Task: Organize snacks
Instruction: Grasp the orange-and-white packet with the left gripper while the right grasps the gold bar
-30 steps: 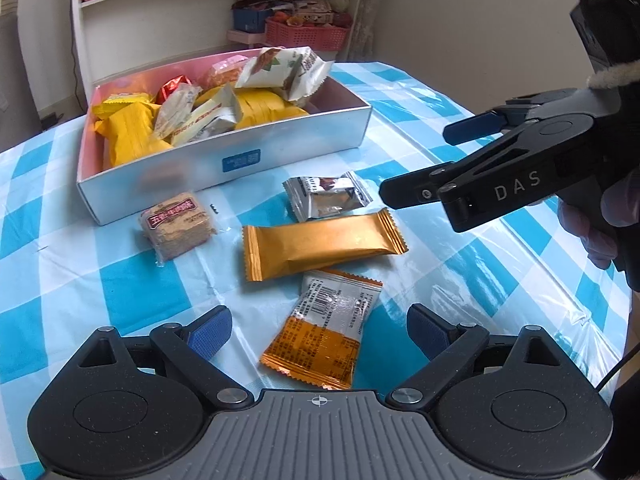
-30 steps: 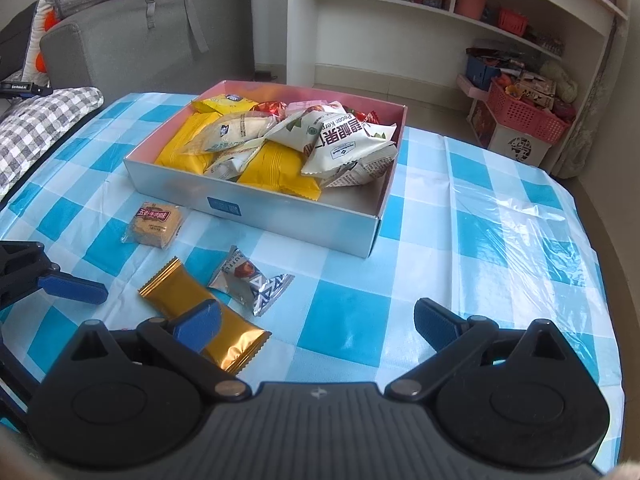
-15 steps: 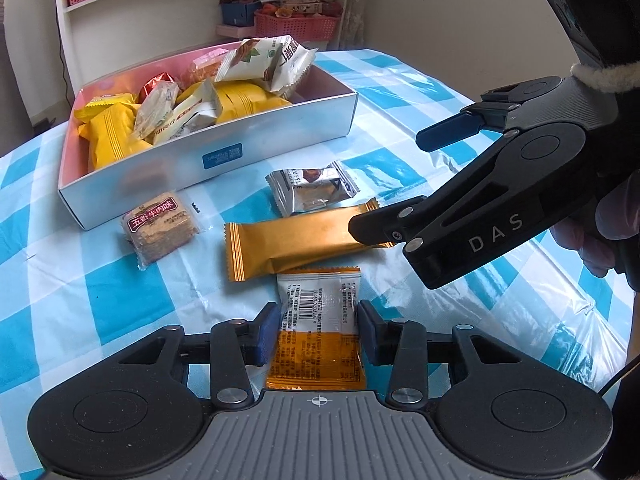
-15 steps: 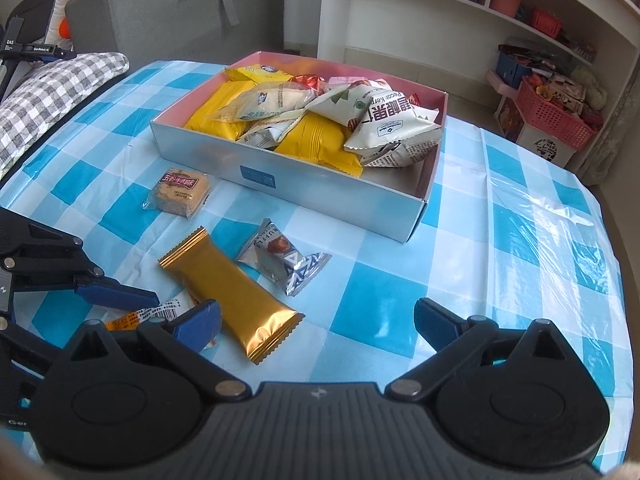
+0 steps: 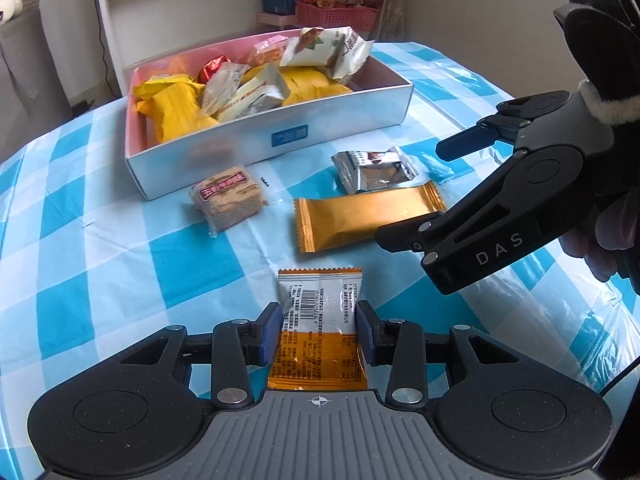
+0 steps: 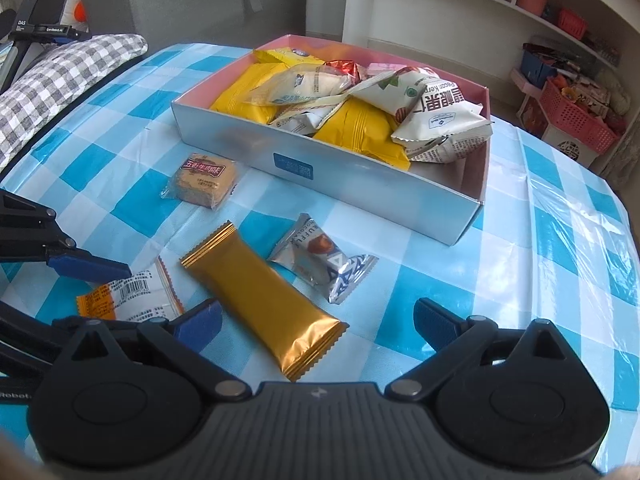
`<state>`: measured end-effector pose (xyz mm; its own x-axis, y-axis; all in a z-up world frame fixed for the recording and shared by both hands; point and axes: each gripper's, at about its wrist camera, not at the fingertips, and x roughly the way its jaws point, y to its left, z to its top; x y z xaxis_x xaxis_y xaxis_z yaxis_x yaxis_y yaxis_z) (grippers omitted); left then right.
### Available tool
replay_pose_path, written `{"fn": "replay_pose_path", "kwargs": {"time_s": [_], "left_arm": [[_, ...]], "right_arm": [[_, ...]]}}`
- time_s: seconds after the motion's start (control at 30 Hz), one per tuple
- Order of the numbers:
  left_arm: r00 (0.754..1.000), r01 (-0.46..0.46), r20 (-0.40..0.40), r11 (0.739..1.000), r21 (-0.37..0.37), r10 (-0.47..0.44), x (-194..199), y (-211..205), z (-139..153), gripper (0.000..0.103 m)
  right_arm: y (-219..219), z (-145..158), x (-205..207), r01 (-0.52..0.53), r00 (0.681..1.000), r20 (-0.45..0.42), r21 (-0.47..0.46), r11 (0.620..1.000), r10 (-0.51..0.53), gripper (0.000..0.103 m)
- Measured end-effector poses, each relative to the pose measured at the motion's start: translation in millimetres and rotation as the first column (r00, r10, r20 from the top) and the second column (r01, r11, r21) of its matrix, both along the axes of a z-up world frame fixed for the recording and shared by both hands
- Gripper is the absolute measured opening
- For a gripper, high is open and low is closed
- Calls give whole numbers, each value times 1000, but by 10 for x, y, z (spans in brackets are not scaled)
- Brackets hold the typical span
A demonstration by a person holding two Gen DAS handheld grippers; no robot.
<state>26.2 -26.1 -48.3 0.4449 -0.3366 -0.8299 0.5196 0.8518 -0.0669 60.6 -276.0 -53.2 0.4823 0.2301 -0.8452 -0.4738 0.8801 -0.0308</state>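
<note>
My left gripper (image 5: 318,334) is shut on an orange-and-white snack packet (image 5: 318,320), seen also in the right wrist view (image 6: 132,298). My right gripper (image 6: 318,320) is open, its jaws either side of a long gold wrapper (image 6: 262,298), which lies on the cloth in the left wrist view (image 5: 366,216). A silver truffle packet (image 6: 322,258) and a brown biscuit pack (image 6: 202,180) lie loose on the table. An open pink-lined box (image 6: 340,178) full of snacks stands behind them; it also shows in the left wrist view (image 5: 256,148).
The table has a blue-and-white checked cloth (image 6: 560,240). White shelves with baskets (image 6: 576,120) stand beyond the table. A grey sofa and checked cushion (image 6: 60,80) are at the left.
My left gripper closed on the orange-and-white packet. My right gripper moved down and forward over the gold wrapper, staying open.
</note>
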Motion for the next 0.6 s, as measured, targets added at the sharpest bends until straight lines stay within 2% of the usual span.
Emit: {"fn": "replay_pose_path", "kwargs": {"time_s": [0.13, 0.2, 0.33, 0.5, 0.6], "left_arm": [[999, -50, -7, 999, 11, 50, 30, 114, 0, 38], [997, -77, -9, 997, 23, 77, 52, 159, 0, 38], [992, -123, 3, 991, 51, 123, 81, 267, -18, 39], [986, -169, 23, 983, 73, 168, 107, 386, -30, 42], [980, -199, 23, 978, 70, 197, 119, 470, -28, 43]], "right_arm": [[63, -55, 21, -31, 999, -43, 12, 999, 32, 98], [100, -45, 2, -52, 998, -36, 5, 999, 52, 97], [160, -4, -41, -83, 994, -70, 52, 995, 87, 96], [283, 90, -154, -184, 972, -129, 112, 976, 198, 91], [342, 139, -238, -227, 965, -111, 107, 968, 238, 90]]}}
